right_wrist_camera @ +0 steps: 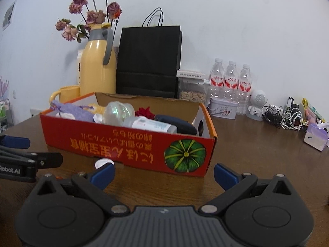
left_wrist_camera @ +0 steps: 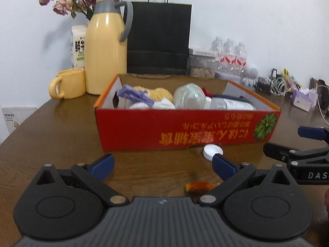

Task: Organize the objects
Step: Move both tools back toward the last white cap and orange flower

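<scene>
Both tools, left (left_wrist_camera: 163,165) and right (right_wrist_camera: 163,175), gape wide, holding nothing.

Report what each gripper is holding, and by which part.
Nothing is held. The left gripper and the right gripper both have their jaws spread open and empty above the table.

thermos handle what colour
Grey handle on the yellow thermos, clearest in the left wrist view.

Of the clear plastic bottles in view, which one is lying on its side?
The bottle inside the red box lies on its side. The three red-labelled water bottles by the wall stand upright.
</scene>
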### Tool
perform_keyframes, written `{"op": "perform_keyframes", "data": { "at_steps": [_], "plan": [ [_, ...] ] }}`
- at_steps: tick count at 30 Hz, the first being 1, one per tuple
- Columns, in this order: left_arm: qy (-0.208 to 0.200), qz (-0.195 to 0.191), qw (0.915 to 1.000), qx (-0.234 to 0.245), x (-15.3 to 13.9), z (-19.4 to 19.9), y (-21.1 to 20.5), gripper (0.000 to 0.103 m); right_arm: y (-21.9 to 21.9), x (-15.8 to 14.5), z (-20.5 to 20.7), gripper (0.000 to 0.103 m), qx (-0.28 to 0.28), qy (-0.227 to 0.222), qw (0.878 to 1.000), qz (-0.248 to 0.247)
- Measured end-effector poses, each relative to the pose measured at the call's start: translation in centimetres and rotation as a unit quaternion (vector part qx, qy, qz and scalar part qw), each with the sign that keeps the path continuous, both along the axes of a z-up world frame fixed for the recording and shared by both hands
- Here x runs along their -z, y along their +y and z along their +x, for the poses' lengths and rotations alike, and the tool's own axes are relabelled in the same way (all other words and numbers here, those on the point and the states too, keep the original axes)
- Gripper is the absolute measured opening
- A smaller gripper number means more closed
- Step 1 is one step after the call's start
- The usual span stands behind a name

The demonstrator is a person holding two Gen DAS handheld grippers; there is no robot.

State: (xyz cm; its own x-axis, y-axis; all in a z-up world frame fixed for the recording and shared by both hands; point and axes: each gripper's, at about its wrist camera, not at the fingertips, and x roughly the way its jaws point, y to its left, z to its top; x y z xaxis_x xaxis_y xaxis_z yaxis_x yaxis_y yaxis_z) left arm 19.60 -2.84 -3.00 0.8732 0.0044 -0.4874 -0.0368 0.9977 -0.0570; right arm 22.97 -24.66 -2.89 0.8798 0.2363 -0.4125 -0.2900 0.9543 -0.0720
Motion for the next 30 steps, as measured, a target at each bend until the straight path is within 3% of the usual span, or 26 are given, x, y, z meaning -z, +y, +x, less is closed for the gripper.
{"op": "perform_keyframes", "data": {
  "at_steps": [10, 18, 23, 27, 30],
  "plan": [
    [0.067, 0.004, 0.9977, 0.010, 1.2, 0.8, -2.1, 0.103, -0.5, 0.2, 0.5, 0.103, 0.022, 0.016, 1.000, 0.000],
    [0.084, 0.011, 0.9964, 0.002, 1.5, 1.7, -3.7, 0.103, -1.0, 0.3, 0.8, 0.103, 0.034, 0.023, 0.999, 0.010],
    [0.079, 0.020, 0.9967, 0.000, 1.3, 1.6, -4.4, 0.082, -0.8, 0.3, 0.8, 0.103, 0.031, 0.021, 0.999, 0.010],
    [0.070, 0.029, 0.9972, 0.000, 1.1, 1.2, -5.0, 0.046, -0.8, 0.3, 0.8, 0.103, 0.030, 0.021, 0.999, 0.009],
    [0.067, 0.028, 0.9973, 0.010, 1.1, 0.9, -5.2, 0.042, -0.8, 0.3, 0.8, 0.103, 0.030, 0.021, 0.999, 0.009]
  ]
}}
